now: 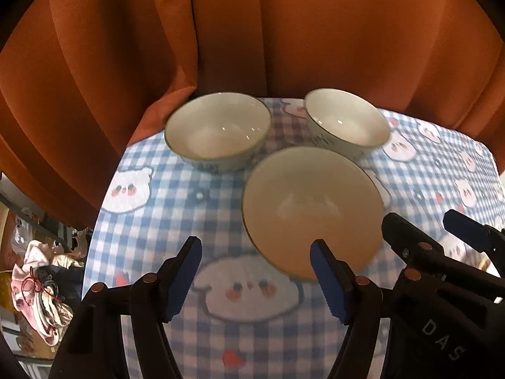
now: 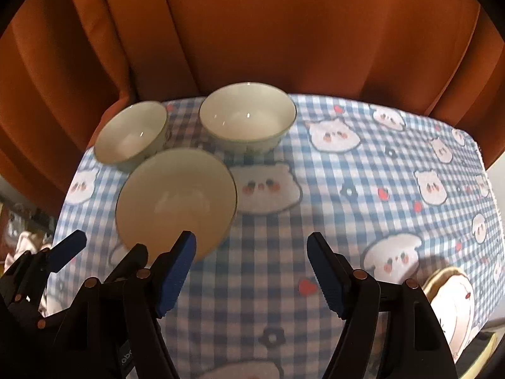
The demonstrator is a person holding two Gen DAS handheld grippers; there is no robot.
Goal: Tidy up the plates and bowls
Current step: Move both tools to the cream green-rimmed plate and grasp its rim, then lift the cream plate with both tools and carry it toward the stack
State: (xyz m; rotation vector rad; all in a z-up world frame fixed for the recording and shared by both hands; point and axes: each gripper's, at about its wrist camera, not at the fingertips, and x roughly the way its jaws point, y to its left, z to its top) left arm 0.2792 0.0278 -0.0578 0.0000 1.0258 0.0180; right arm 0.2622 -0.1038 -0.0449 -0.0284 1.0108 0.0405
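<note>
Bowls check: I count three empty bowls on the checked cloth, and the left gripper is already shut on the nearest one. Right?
Not quite. In the left wrist view the left gripper is open and holds nothing; the nearest bowl lies beyond its fingertips. Three empty bowls on the checked cloth is correct.

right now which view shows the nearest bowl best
The right wrist view: the nearest bowl shows almost whole, only its near rim hidden. In the left wrist view the left gripper's right finger crosses it.

Warm dim light falling from above, small glare dots shining inside the far bowls (image 1: pixel 217 131), near bowl (image 1: pixel 311 211) smearing with blur, tablecloth (image 2: pixel 331 208) soft, fisheye bending edges, corners going black.
</note>
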